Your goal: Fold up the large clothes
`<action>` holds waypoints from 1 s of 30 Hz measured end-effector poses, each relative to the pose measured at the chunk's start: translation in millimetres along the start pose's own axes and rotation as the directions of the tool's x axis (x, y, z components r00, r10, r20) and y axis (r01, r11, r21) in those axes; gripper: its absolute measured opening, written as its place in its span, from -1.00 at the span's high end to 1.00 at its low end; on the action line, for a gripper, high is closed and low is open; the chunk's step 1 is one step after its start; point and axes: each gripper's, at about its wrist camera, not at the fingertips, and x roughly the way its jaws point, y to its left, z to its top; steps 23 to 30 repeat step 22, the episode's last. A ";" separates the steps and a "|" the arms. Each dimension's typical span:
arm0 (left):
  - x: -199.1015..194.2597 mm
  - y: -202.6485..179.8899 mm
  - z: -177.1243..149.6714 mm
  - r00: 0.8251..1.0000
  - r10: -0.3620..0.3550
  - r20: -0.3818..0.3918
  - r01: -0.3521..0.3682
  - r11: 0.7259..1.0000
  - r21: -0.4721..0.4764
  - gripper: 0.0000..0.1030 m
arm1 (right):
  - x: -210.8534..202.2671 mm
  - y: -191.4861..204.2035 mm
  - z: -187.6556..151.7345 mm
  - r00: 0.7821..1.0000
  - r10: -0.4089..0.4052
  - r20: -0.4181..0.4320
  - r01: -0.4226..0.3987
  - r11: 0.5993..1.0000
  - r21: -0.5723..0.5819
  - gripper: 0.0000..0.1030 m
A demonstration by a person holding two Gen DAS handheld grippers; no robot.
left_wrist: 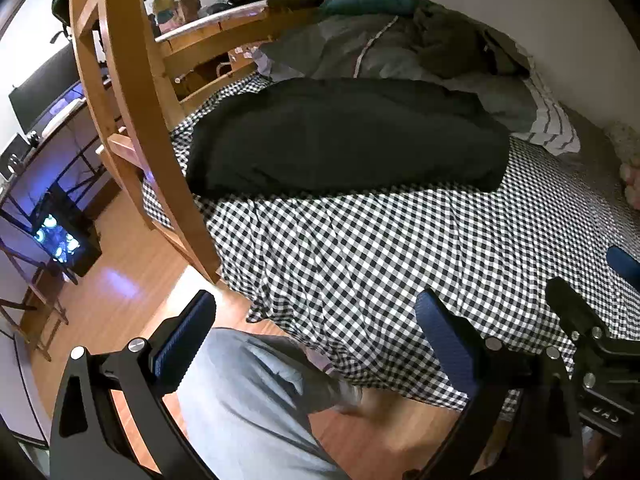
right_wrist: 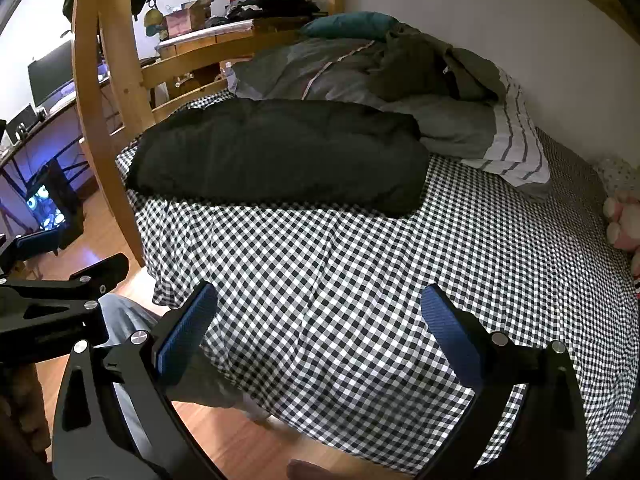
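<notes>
Left wrist view: the left gripper (left_wrist: 316,340) hangs off the bed's (left_wrist: 360,264) near edge, above the person's grey trouser leg (left_wrist: 248,392), jaws wide and holding nothing. A black garment (left_wrist: 344,140) lies far across the checked sheet, already a thick, puffy, tidy oblong, well apart from both grippers.

Right wrist view: the right gripper (right_wrist: 320,336) hangs over the sheet's edge, jaws wide, empty. The fold looks done or paused; any further fold calls for reaching across to the garment's (right_wrist: 280,156) near hem.

Folded garment (right_wrist: 276,156) on bed (right_wrist: 360,280), bedding heap (right_wrist: 380,80) behind it (against the wall), ladder (right_wrist: 104,120) left, desk (left_wrist: 52,128) beyond, both grippers before the bed edge.
</notes>
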 end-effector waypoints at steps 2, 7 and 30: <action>0.0 0.2 0.3 1.000 -0.010 -0.002 0.010 1.000 -0.006 -0.90 | 0.4 -0.7 -0.7 1.000 0.001 0.000 -0.001 1.000 0.000 -0.95; -1.0 0.9 0.3 1.000 -0.003 0.004 0.003 1.000 -0.010 -0.90 | 0.6 -1.0 -0.8 1.000 0.001 0.001 -0.001 1.000 0.000 -0.95; -0.8 1.4 -1.2 1.000 -0.008 -0.007 0.008 1.000 -0.010 -0.90 | 1.6 -1.7 -0.9 1.000 0.007 -0.002 -0.007 1.000 -0.008 -0.95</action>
